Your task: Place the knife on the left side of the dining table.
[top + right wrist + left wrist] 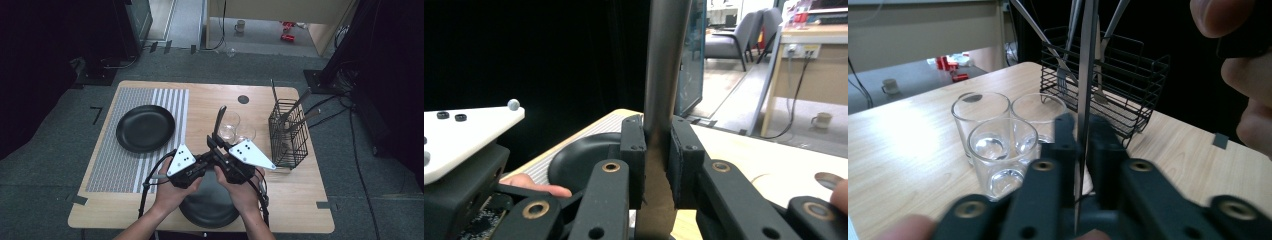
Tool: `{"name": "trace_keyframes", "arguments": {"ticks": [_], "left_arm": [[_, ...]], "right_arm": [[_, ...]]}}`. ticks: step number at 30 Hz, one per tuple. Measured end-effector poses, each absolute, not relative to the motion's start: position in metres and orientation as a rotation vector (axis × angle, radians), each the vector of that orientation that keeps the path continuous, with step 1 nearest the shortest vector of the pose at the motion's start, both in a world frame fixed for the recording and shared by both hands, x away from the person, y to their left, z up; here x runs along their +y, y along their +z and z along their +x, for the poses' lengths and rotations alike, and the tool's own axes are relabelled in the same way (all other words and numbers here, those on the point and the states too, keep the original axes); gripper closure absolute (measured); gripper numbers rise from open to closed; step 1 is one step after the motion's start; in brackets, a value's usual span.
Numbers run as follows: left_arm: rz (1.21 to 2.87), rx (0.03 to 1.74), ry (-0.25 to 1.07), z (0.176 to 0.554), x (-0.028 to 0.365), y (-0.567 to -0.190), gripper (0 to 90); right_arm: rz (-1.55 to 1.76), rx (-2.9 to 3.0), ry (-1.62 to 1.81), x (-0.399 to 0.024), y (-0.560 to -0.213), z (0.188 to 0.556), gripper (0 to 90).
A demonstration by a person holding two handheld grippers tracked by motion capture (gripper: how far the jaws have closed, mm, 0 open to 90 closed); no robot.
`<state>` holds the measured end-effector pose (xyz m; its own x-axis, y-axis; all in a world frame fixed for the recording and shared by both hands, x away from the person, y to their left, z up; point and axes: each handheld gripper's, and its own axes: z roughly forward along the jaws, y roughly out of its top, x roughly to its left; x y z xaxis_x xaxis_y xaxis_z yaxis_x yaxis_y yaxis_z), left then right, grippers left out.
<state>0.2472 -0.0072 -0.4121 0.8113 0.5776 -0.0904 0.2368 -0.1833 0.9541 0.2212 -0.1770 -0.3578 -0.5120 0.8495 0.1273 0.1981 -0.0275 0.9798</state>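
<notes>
Holding two grippers together over near black plate, close to table's near edge. Left gripper clamping thin edge of a table knife, jaws closed on the blade. Right gripper gripping the same knife across its flat, pads pressing both faces. Knife standing nearly upright between both grippers, just near side of three glasses at table centre. Wire cutlery basket sitting right of the glasses, holding further utensils. Second black plate resting far left on striped placemat.

Judging step in hand as a handover between grippers. Recommending: keeping one grip firm until the other is confirmed secure; releasing only one side at a time; keeping knife vertical and clear of the glasses; avoiding twisting, given smooth steel likely slipping in the pads.
</notes>
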Motion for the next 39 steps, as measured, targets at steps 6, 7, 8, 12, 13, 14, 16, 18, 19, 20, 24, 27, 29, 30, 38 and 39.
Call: {"name": "trace_keyframes", "arguments": {"ticks": [6, 7, 8, 12, 13, 14, 16, 18, 19, 20, 24, 27, 29, 30, 38, 39], "left_arm": [[1.757, 0.657, 0.345, 0.245, -0.003, -0.413, 55.7], [1.76, 0.651, 0.336, 0.245, -0.002, -0.414, 53.9], [1.759, 0.645, 0.327, 0.244, -0.002, -0.414, 53.2], [1.75, 0.637, 0.306, 0.243, 0.003, -0.414, 48.5], [1.749, 0.636, 0.309, 0.243, 0.004, -0.414, 47.7], [1.745, 0.635, 0.305, 0.243, 0.006, -0.413, 47.4], [1.737, 0.639, 0.312, 0.243, 0.01, -0.411, 46.9], [1.735, 0.644, 0.316, 0.244, 0.014, -0.409, 46.9], [1.733, 0.65, 0.316, 0.245, 0.015, -0.408, 47.0], [1.729, 0.653, 0.317, 0.245, 0.017, -0.407, 47.1], [1.719, 0.655, 0.323, 0.246, 0.024, -0.402, 47.2], [1.704, 0.649, 0.327, 0.247, 0.029, -0.396, 47.4], [1.693, 0.644, 0.333, 0.247, 0.031, -0.392, 47.3], [1.689, 0.642, 0.336, 0.247, 0.032, -0.389, 47.3], [1.65, 0.63, 0.343, 0.248, 0.037, -0.369, 46.5], [1.651, 0.628, 0.346, 0.248, 0.037, -0.367, 46.6]], "right_arm": [[1.106, 1.689, 1.583, -0.179, -0.356, 0.223, 80.4], [1.104, 1.684, 1.578, -0.18, -0.356, 0.223, 80.4], [1.104, 1.679, 1.575, -0.18, -0.356, 0.224, 80.4], [1.107, 1.67, 1.56, -0.183, -0.355, 0.224, 80.4], [1.109, 1.669, 1.559, -0.184, -0.355, 0.225, 80.4], [1.113, 1.668, 1.558, -0.185, -0.356, 0.225, 80.4], [1.114, 1.666, 1.553, -0.187, -0.356, 0.225, 80.4], [1.118, 1.668, 1.548, -0.188, -0.357, 0.225, 80.4], [1.116, 1.668, 1.545, -0.189, -0.358, 0.225, 80.5], [1.116, 1.668, 1.544, -0.189, -0.358, 0.225, 80.5], [1.124, 1.668, 1.539, -0.191, -0.361, 0.225, 80.5], [1.13, 1.673, 1.535, -0.191, -0.362, 0.225, 80.5], [1.131, 1.678, 1.534, -0.191, -0.363, 0.225, 80.5], [1.13, 1.679, 1.532, -0.191, -0.364, 0.225, 80.5], [1.136, 1.698, 1.53, -0.189, -0.371, 0.223, 80.5], [1.136, 1.702, 1.531, -0.188, -0.372, 0.223, 80.5]]}}
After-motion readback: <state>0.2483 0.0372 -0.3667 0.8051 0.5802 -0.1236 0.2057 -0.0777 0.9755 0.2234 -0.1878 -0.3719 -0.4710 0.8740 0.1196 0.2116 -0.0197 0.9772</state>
